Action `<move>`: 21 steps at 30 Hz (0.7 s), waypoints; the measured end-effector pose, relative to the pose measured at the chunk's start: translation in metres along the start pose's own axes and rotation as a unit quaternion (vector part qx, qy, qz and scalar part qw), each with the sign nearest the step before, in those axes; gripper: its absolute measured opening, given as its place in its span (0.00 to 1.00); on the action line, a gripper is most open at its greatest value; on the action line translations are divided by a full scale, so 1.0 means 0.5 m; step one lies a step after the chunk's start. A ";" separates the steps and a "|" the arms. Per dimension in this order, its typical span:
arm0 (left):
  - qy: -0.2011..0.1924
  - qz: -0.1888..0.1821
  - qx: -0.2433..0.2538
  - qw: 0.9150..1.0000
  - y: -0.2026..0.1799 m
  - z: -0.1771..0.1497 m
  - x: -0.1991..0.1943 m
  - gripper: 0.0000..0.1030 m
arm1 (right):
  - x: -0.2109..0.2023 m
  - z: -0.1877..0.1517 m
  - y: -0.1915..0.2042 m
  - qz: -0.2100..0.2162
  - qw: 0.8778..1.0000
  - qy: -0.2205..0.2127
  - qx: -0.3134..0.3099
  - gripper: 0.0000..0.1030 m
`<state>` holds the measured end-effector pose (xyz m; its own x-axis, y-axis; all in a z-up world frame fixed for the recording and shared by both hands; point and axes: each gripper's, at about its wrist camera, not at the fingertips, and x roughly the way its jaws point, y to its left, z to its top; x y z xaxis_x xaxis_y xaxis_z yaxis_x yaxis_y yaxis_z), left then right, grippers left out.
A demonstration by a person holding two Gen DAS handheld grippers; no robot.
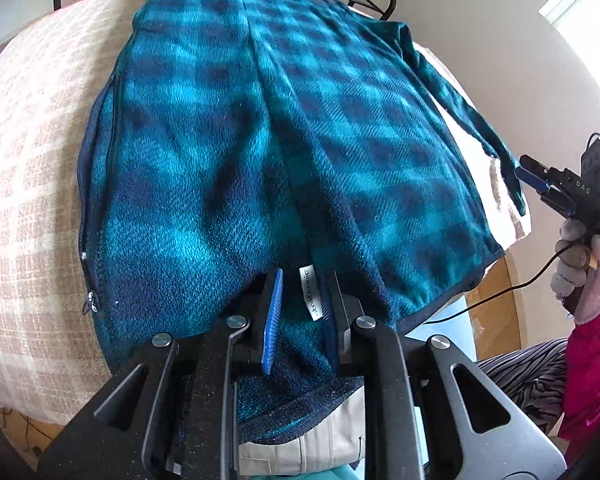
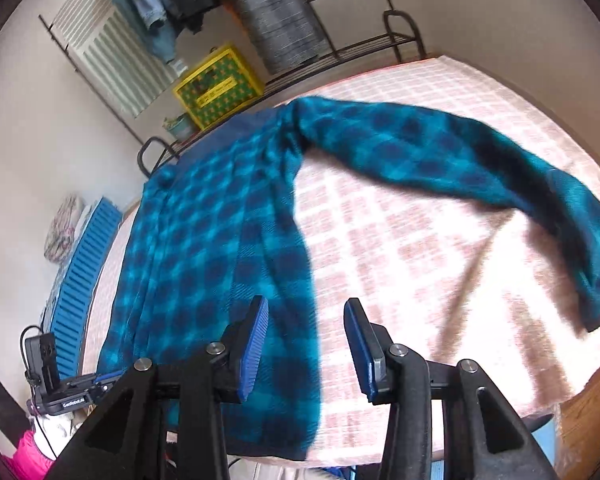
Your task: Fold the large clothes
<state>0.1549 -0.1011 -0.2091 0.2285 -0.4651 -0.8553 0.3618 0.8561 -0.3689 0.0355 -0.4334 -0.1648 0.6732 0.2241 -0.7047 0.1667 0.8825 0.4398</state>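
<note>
A teal and navy plaid fleece jacket (image 1: 260, 140) lies spread on the bed, its zipper (image 1: 86, 240) along the left edge. My left gripper (image 1: 302, 320) is shut on the near hem, with bunched fleece and a white label (image 1: 312, 292) between its blue pads. In the right wrist view the jacket (image 2: 204, 240) lies at left and one sleeve (image 2: 440, 152) stretches, blurred, across the cover to the right. My right gripper (image 2: 306, 304) stands open above the jacket's edge with nothing pinched. The left wrist view shows that right gripper (image 1: 530, 176) beside the sleeve cuff, in a gloved hand (image 1: 580, 264).
A pink and white checked cover (image 2: 400, 240) tops the bed. A black metal rail (image 2: 340, 52) runs along the far side, with a yellow crate (image 2: 216, 88), a radiator (image 2: 100, 48) and hanging clothes (image 2: 268, 12) behind it. My left gripper (image 2: 100, 380) shows at the bed's near left corner.
</note>
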 end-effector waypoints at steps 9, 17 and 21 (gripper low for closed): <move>-0.087 -0.035 0.001 0.996 -0.027 0.050 -0.086 0.16 | -0.152 0.035 -0.328 -0.099 0.969 -0.098 0.203 0.47; -0.072 -0.039 -0.005 0.997 -0.034 0.062 -0.054 0.16 | -0.135 0.006 -0.505 -0.131 0.932 -0.093 0.326 0.50; -0.069 -0.033 0.003 0.997 -0.045 0.061 -0.040 0.16 | -0.107 0.007 -0.527 -0.115 0.928 -0.092 0.342 0.52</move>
<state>0.1700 -0.1179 -0.1726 0.3268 -0.5472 -0.7706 0.3859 0.8216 -0.4197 -0.0420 -0.6796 -0.2409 0.6641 -0.0677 -0.7446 0.6976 0.4145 0.5845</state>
